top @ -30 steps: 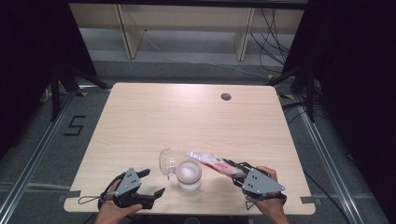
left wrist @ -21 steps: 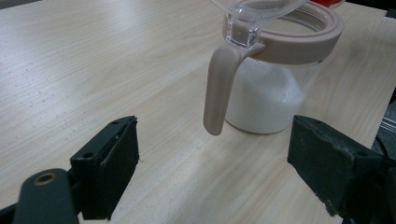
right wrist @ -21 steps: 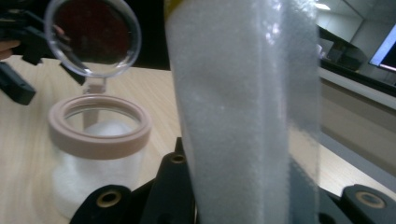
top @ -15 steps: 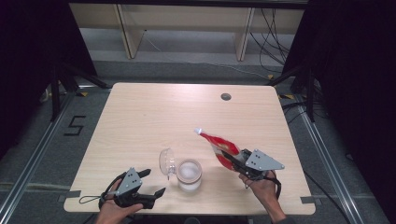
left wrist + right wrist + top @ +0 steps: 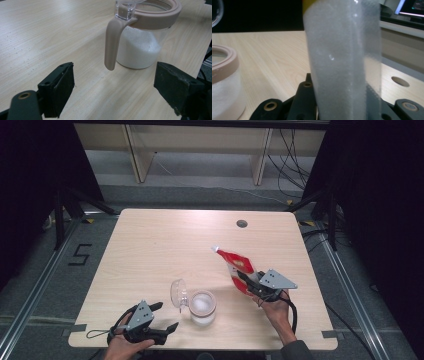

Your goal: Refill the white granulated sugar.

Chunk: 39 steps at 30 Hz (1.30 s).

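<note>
Jar (image 5: 202,308) near front edge of tabletop (image 5: 150,245), lid open, part-filled with white grains. Red pouch (image 5: 239,267) pinched in right gripper (image 5: 248,283) jaws, raised, clear of jar toward right edge. Left gripper (image 5: 162,320) jaws spread, empty, facing jar handle (image 5: 112,45). Pour judged finished; pouch set-down and lid closing remain.

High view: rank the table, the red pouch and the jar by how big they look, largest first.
1. table
2. red pouch, lifted toward the camera, so its lead over the jar is unsure
3. jar
</note>
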Each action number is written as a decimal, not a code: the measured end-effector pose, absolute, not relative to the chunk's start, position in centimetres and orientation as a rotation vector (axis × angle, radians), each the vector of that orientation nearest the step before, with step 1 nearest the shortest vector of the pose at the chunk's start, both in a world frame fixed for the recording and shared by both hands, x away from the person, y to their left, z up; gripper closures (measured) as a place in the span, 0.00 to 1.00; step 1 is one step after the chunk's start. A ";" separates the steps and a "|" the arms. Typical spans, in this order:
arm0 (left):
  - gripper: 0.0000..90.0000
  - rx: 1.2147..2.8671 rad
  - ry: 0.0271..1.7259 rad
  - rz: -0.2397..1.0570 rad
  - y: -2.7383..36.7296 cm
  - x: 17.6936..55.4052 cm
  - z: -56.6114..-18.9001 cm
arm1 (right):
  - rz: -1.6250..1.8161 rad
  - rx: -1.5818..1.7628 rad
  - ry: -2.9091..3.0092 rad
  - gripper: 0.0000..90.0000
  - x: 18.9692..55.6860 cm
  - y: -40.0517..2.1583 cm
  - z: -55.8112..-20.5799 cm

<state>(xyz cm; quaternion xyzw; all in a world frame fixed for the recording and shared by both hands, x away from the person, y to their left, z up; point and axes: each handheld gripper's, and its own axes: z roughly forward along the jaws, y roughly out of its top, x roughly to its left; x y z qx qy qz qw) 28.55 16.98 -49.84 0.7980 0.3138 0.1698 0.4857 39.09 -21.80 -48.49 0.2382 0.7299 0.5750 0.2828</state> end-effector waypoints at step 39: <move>0.18 1.917 0.764 0.411 17.1 28.7 -49.6 | 1.469 0.935 1.930 0.36 36.1 -25.9 -47.2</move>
